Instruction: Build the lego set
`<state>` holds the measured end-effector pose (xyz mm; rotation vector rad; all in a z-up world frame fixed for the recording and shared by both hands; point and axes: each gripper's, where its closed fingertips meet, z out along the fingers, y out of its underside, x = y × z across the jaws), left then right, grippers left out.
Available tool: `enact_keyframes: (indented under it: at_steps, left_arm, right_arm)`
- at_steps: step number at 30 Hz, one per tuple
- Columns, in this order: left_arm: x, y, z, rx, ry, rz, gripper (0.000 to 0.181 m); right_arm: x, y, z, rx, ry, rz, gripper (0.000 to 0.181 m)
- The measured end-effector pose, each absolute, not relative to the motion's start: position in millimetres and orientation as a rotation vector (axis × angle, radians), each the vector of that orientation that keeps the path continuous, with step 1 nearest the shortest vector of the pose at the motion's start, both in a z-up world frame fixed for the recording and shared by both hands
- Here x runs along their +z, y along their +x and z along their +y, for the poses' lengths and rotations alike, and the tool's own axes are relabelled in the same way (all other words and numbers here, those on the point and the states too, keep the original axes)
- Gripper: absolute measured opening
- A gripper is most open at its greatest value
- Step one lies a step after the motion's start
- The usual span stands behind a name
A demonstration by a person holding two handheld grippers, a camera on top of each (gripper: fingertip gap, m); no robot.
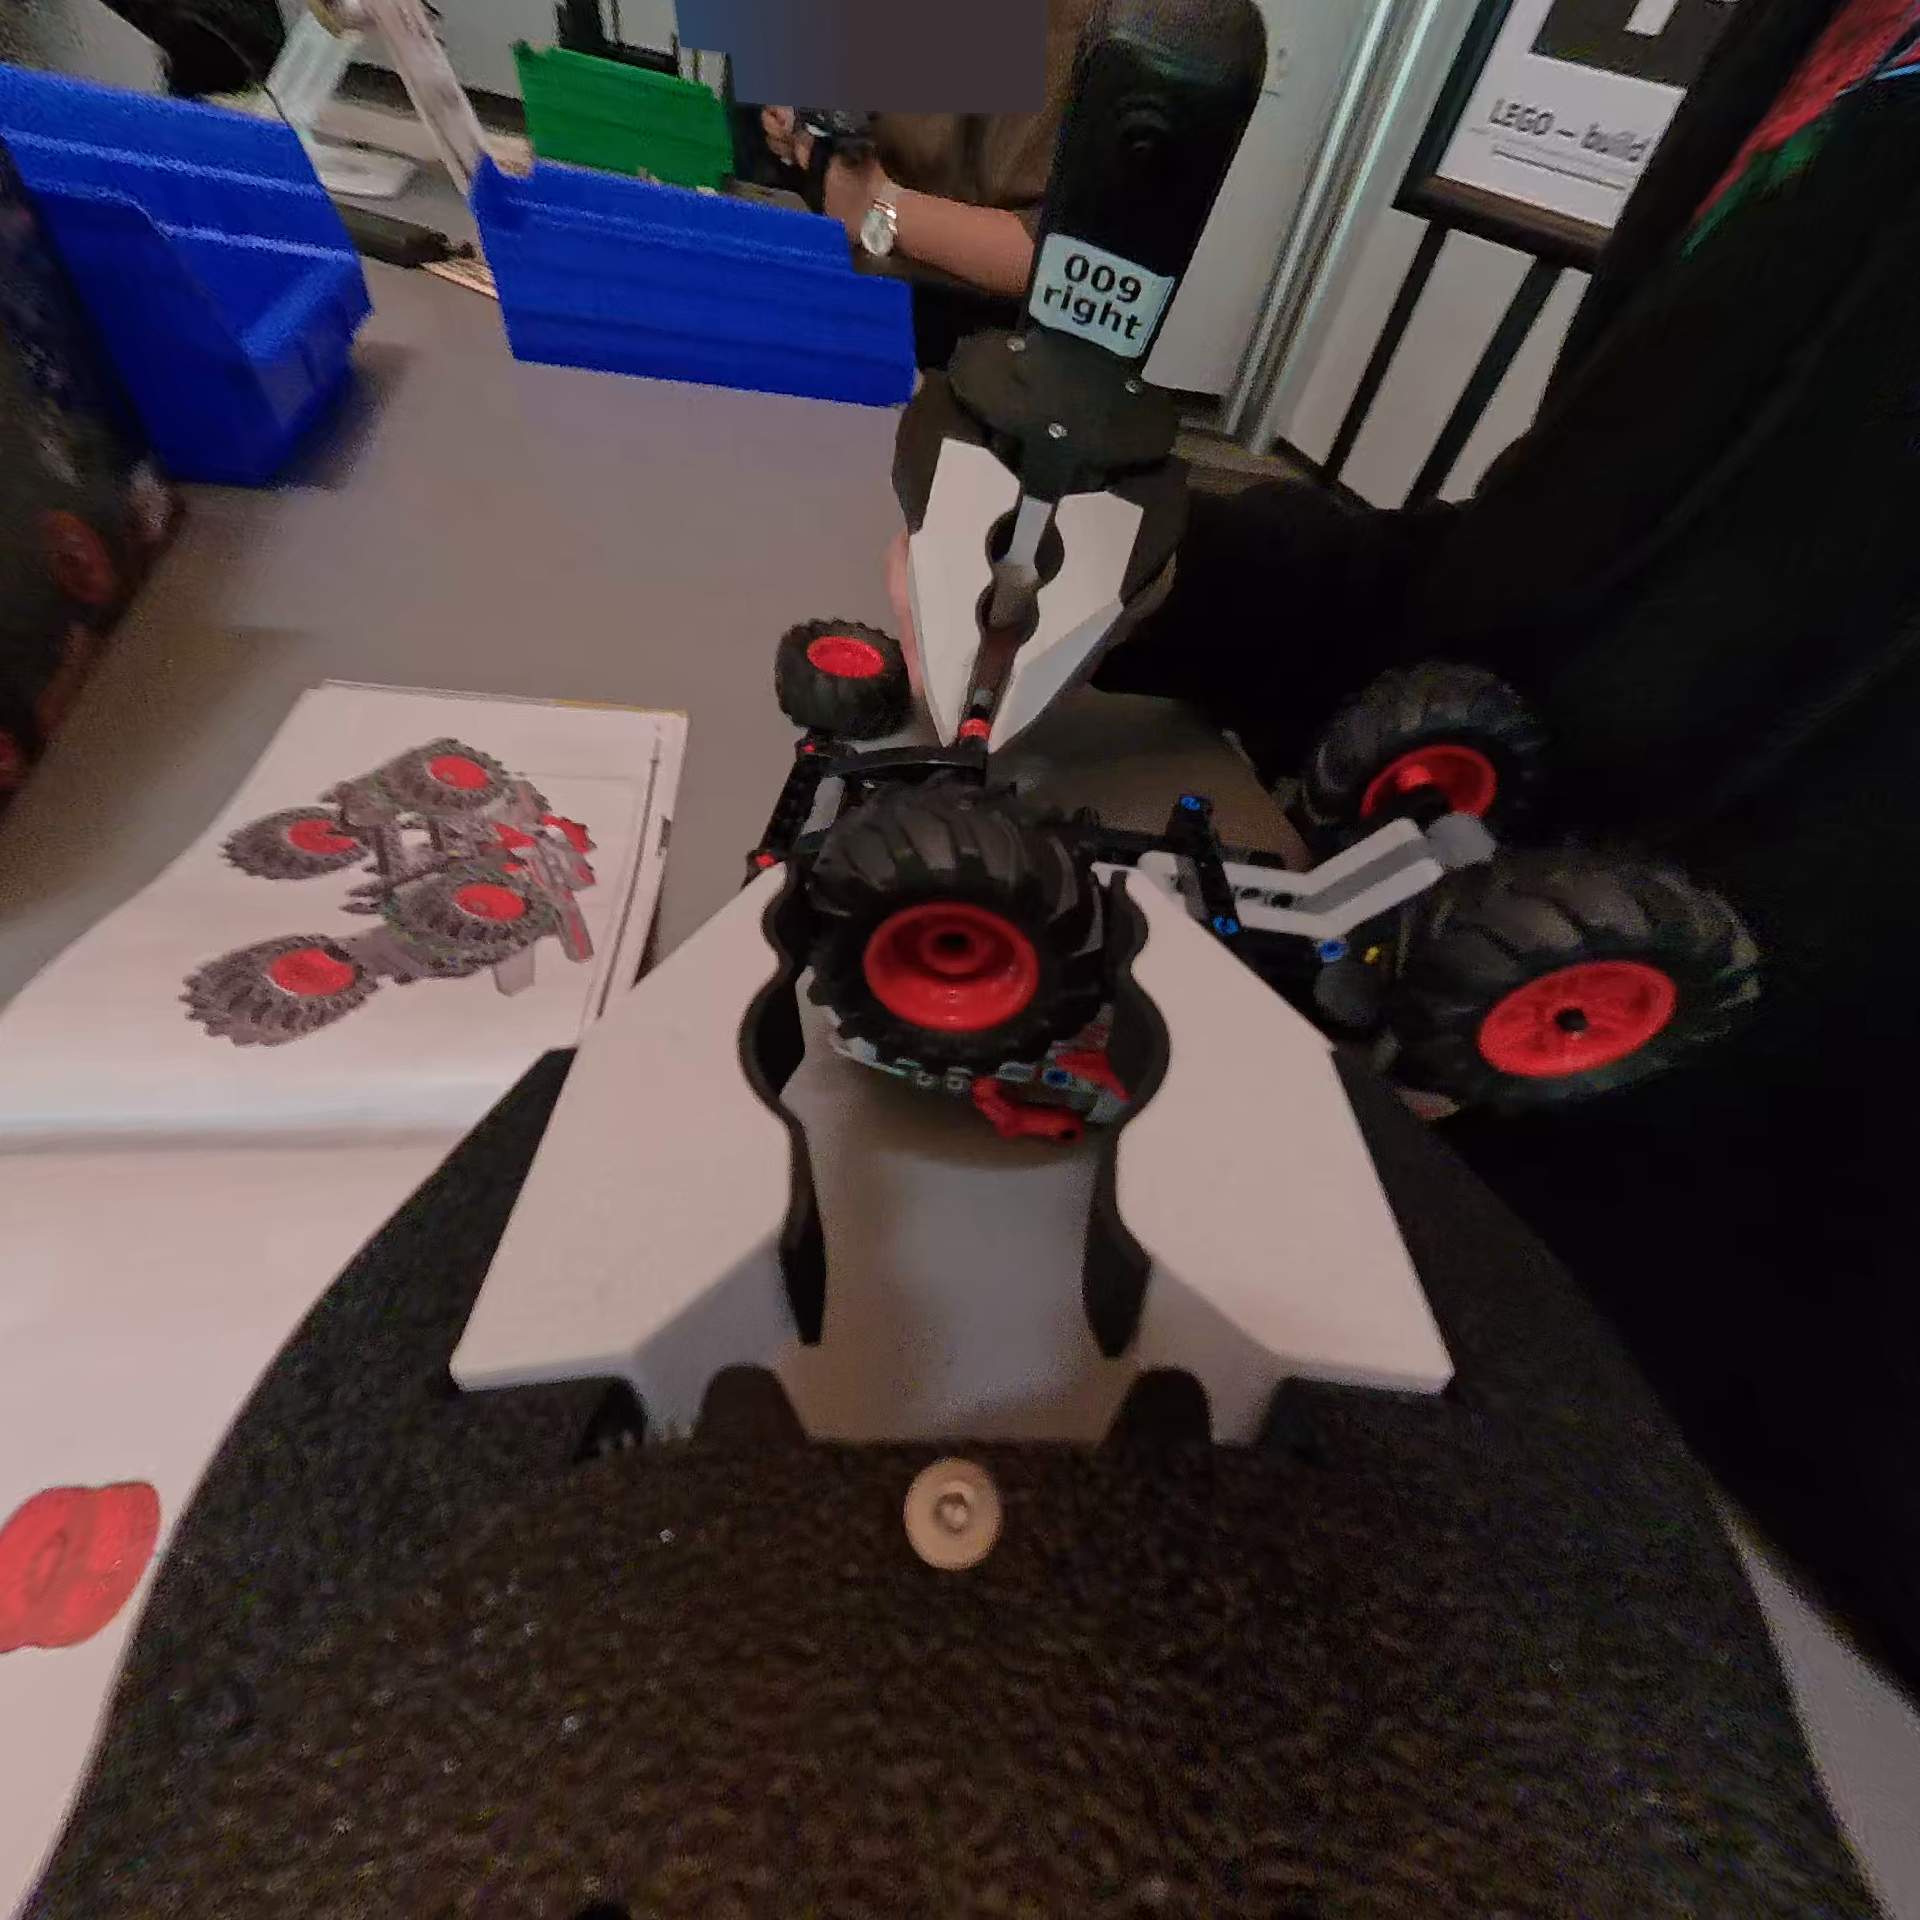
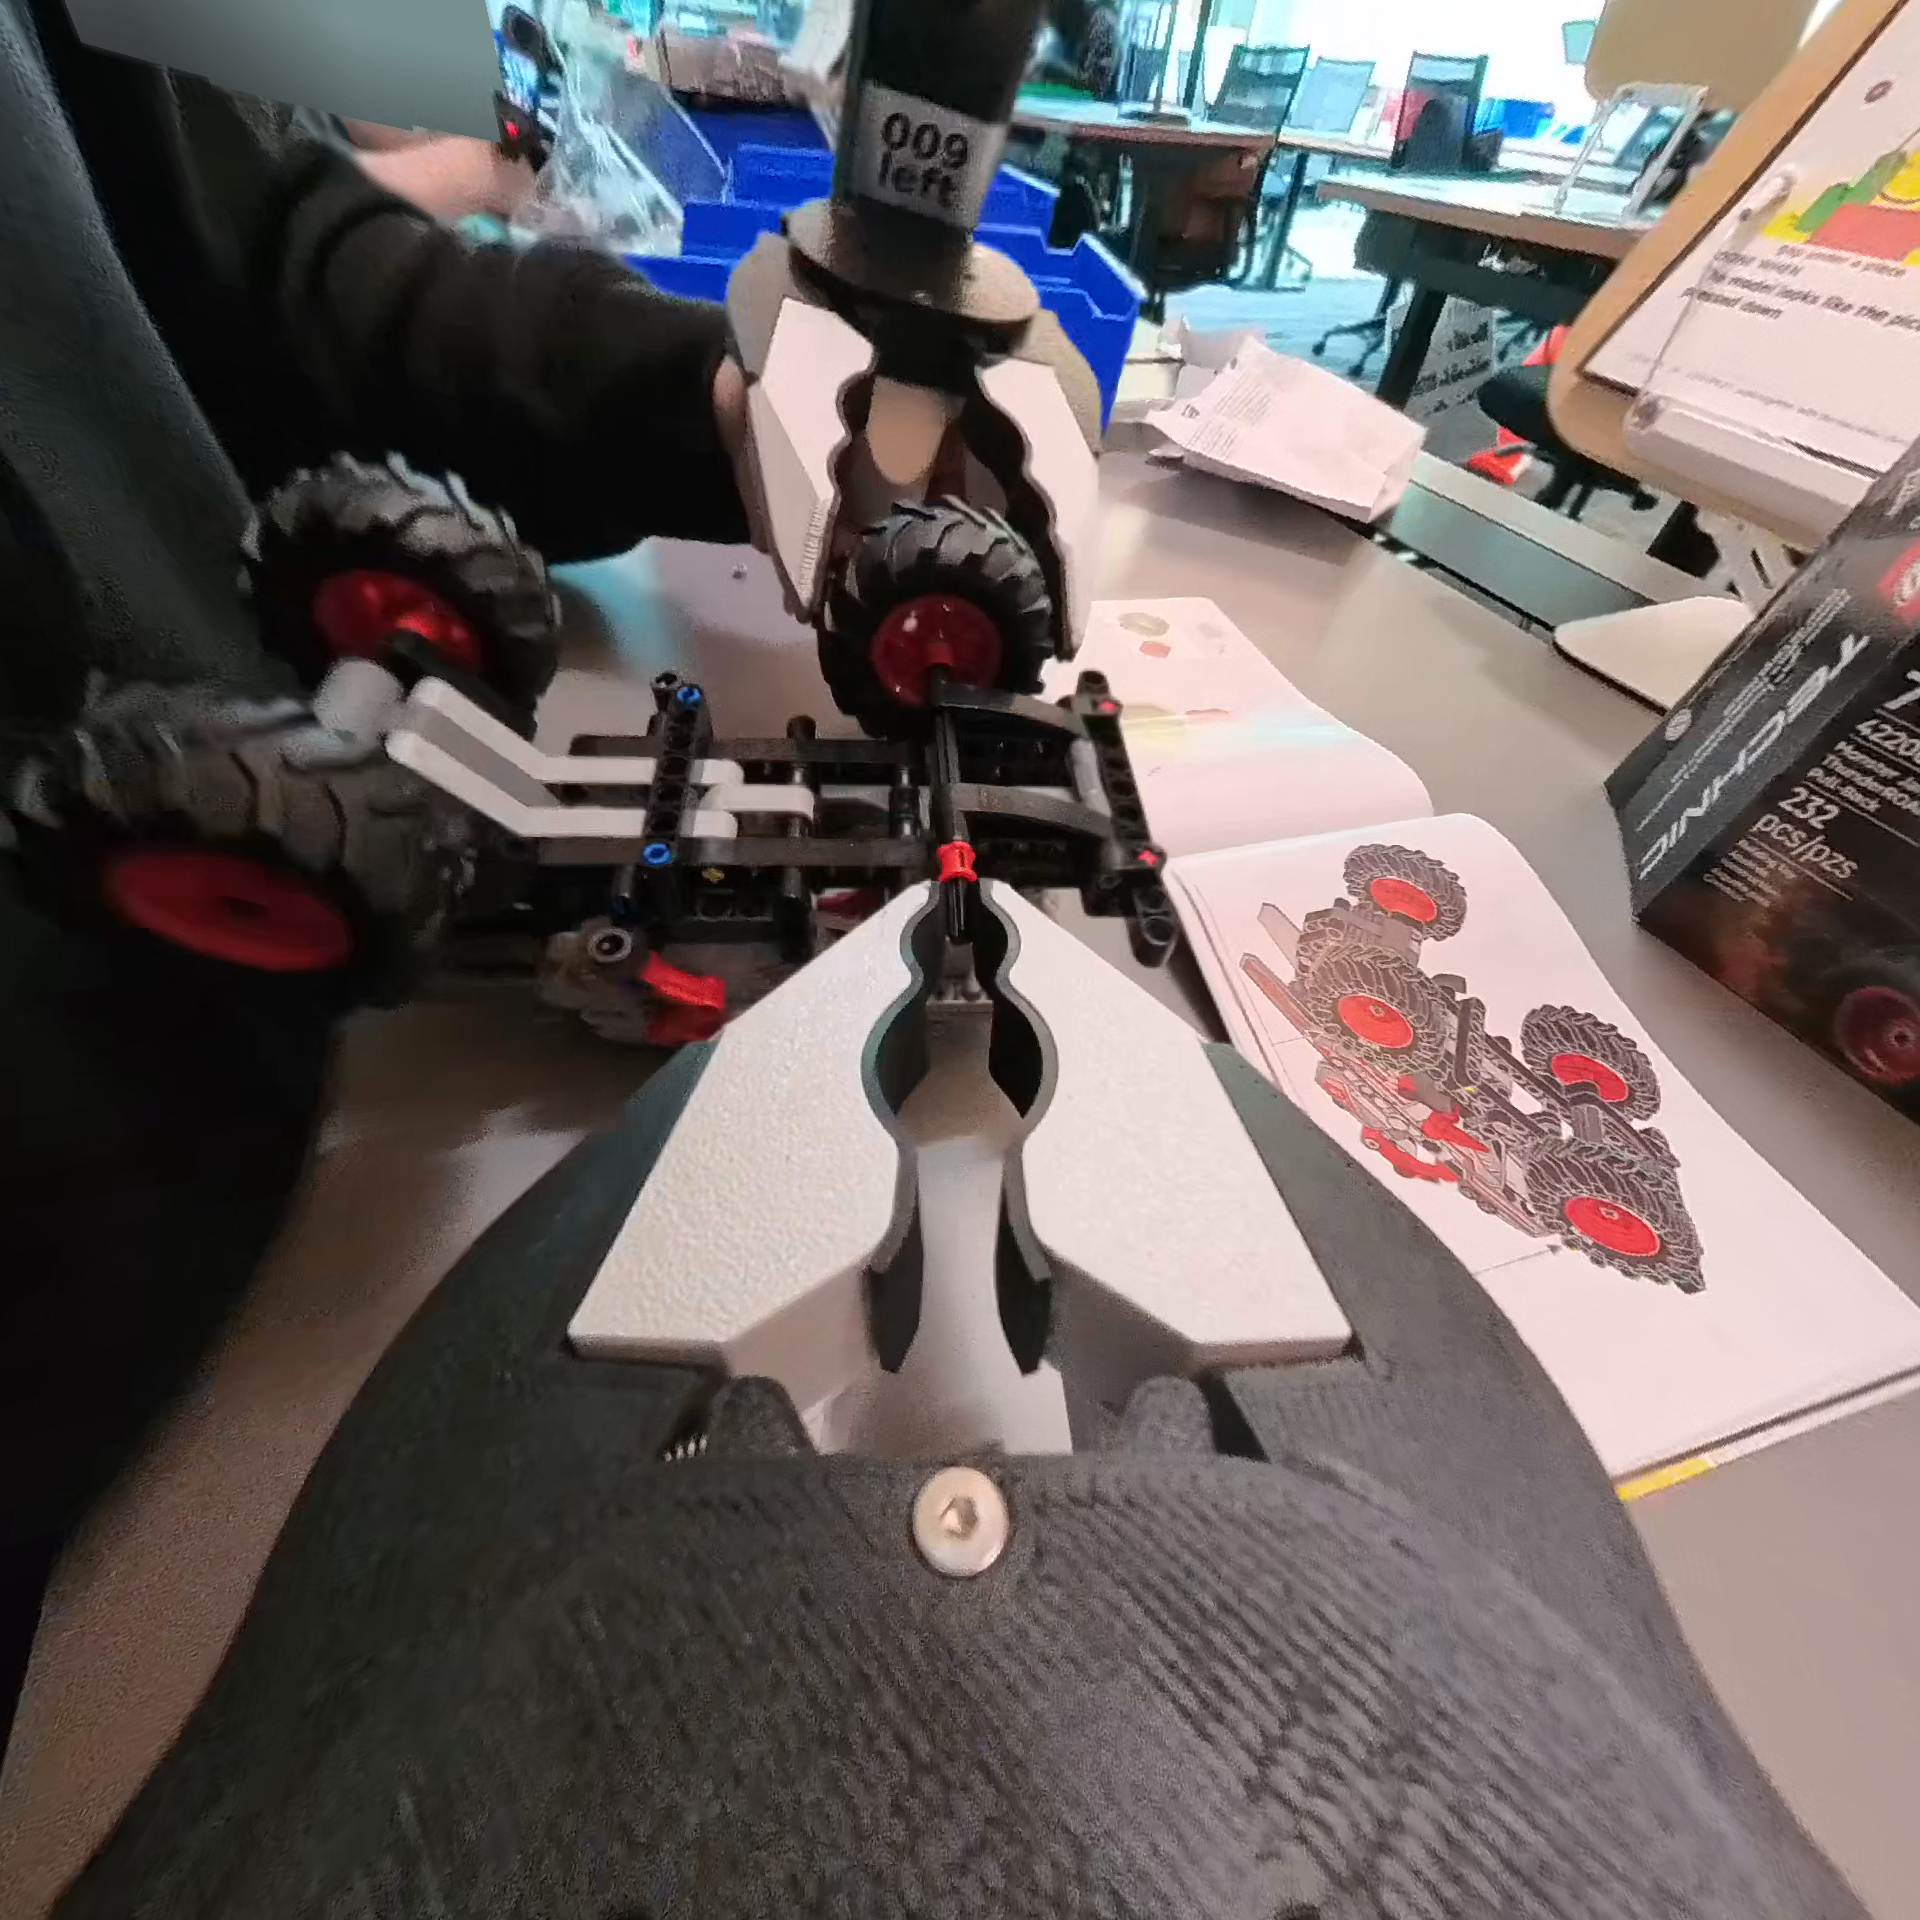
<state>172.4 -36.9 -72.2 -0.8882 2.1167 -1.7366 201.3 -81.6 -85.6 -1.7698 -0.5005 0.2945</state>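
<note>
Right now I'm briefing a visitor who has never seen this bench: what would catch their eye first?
The half-built truck chassis at table centre, its knobby black tyres on bright red hubs. The left gripper clamps one wheel while the right gripper pinches the black axle opposite. Beside it lies the open instruction booklet picturing the truck.

Dark characters on a white sticker (image 1: 1091, 296), stuck to the black handle of the right gripper (image 1: 968, 727) above the lego model (image 1: 1195, 862) and pinching its axle (image 1: 982, 675); raised characters on a grey tag (image 2: 920, 166) on the handle of the left gripper (image 2: 940, 623), clamped on the model's wheel (image 2: 956, 561). Right of the model, white lettering and numbers across a black box (image 2: 1787, 831); farther right and higher, dark lines on a white sign (image 2: 1787, 301) in a clear stand. Beyond the model, print on a crumpled white sheet (image 2: 1288, 426), too small to read.
</note>
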Motion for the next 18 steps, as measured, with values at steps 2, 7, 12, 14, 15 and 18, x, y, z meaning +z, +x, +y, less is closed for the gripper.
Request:
enact_keyframes:
  at_steps: [2,7,12,14,15,18]
  left_arm:
    - [-67,178,-40,-1.721,-0.910,2.043,0.055]
    - [-59,179,-49,-1.775,-0.983,1.879,0.056]
    - [-57,171,-50,-1.766,-0.957,1.807,0.057]
    - [-55,166,-45,-1.778,-0.957,1.800,0.059]
    - [-53,164,-42,-1.799,-0.969,1.784,0.060]
    - [-52,160,-32,-1.857,-1.009,1.743,0.062]
  right_arm:
    - [-82,205,-84,0.307,-1.742,-0.499,0.003]
    - [-78,201,-93,0.394,-1.661,-0.542,0.003]
    - [-76,197,-91,0.441,-1.682,-0.571,0.003]
    - [-73,192,-90,0.471,-1.688,-0.588,0.003]
    - [-72,191,-89,0.477,-1.689,-0.594,0.003]
    - [-71,188,-88,0.517,-1.684,-0.579,0.003]
